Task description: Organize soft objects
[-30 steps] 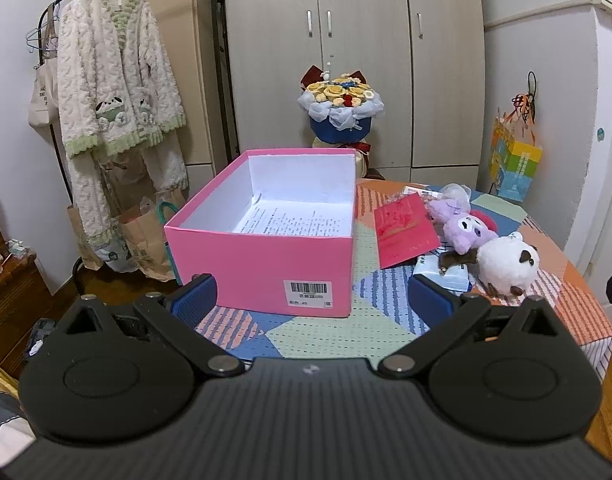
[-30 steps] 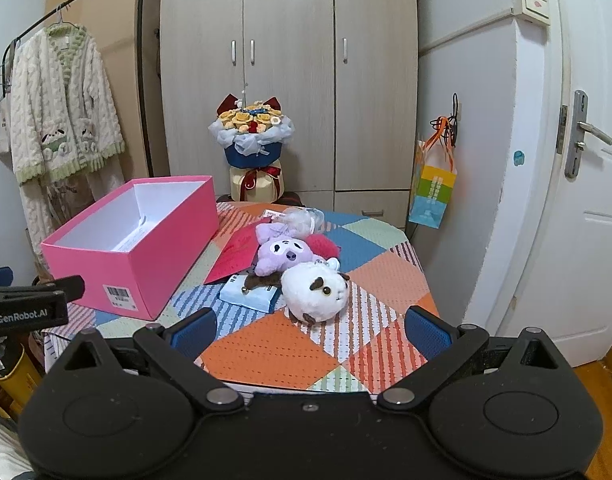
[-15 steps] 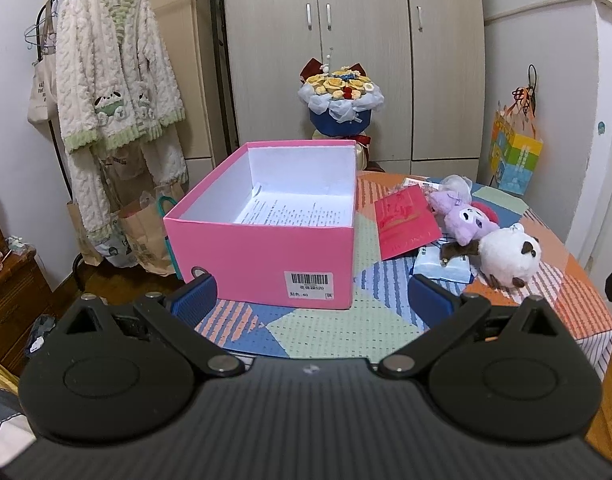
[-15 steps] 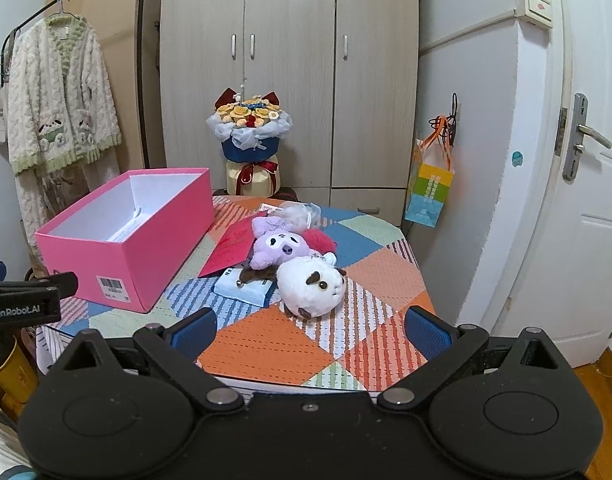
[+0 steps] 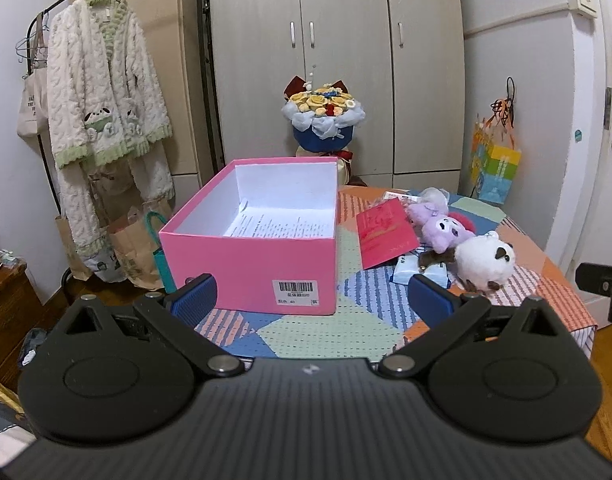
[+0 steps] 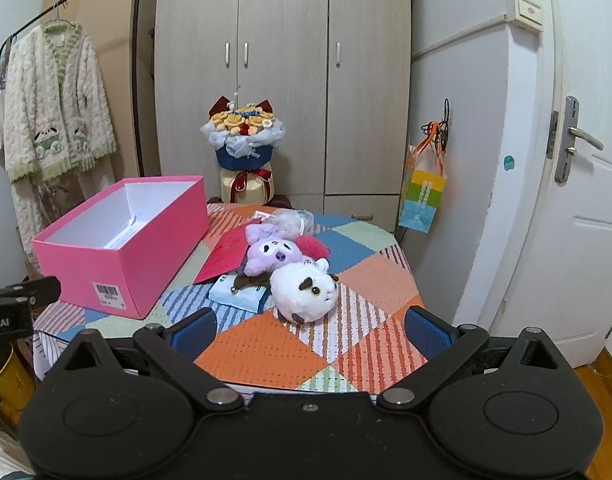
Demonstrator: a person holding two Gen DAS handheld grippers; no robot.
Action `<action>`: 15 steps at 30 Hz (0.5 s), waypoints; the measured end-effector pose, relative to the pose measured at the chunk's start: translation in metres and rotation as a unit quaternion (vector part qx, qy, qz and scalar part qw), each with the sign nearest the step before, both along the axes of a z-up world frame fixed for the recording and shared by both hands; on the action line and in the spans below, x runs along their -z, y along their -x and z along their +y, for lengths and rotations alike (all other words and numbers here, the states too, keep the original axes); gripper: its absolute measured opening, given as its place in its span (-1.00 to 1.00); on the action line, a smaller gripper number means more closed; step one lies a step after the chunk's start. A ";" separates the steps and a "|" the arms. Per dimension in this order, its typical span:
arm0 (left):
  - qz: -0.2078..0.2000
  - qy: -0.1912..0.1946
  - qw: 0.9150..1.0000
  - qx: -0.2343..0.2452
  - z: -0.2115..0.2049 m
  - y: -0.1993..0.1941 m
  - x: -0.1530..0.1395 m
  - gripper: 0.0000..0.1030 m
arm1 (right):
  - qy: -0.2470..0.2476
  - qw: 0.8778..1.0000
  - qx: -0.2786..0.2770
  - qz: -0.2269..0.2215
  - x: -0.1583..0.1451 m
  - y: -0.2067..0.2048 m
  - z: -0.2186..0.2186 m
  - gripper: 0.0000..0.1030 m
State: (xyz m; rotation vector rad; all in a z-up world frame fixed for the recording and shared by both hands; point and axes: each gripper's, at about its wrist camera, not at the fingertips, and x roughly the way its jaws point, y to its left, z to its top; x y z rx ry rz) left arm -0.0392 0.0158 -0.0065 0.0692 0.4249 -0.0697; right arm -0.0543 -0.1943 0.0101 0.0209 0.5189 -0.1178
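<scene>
Bedroom scene, patchwork-covered table point(image 6: 370, 284) in front of a beige wardrobe point(image 6: 281, 80). All places are given relative to the pink box point(image 5: 249, 258), which is seen open on the table, a printed sheet lying inside, barcode label on its near wall. To the right of the box a red envelope point(image 5: 384, 236) is seen leaning, close by. Further right a purple plush point(image 6: 269, 254) is found, partly over the envelope, with a white round plush point(image 6: 306, 292) touching it on the near side. A light blue packet point(image 6: 239, 294) is lying under both plushes. A red fluffy item point(image 6: 312, 246) and a clear-wrapped thing are seen behind the purple plush; not identifiable. Behind the box a flower bouquet point(image 5: 324, 120) is standing. Left of the box a cream robe point(image 5: 105, 128) is hung on a rail.

Left gripper point(image 5: 310, 292) is held in front of the box's near wall, jaws wide apart, nothing between them. Right gripper point(image 6: 310, 326) is held over the table's near edge, short of the white plush, jaws spread wide, nothing gripped.
</scene>
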 end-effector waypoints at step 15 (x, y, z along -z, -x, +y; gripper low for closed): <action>-0.005 -0.017 1.000 -0.001 -0.010 0.000 0.003 1.00 | -0.002 1.000 -0.005 0.000 0.002 0.004 -0.002 0.97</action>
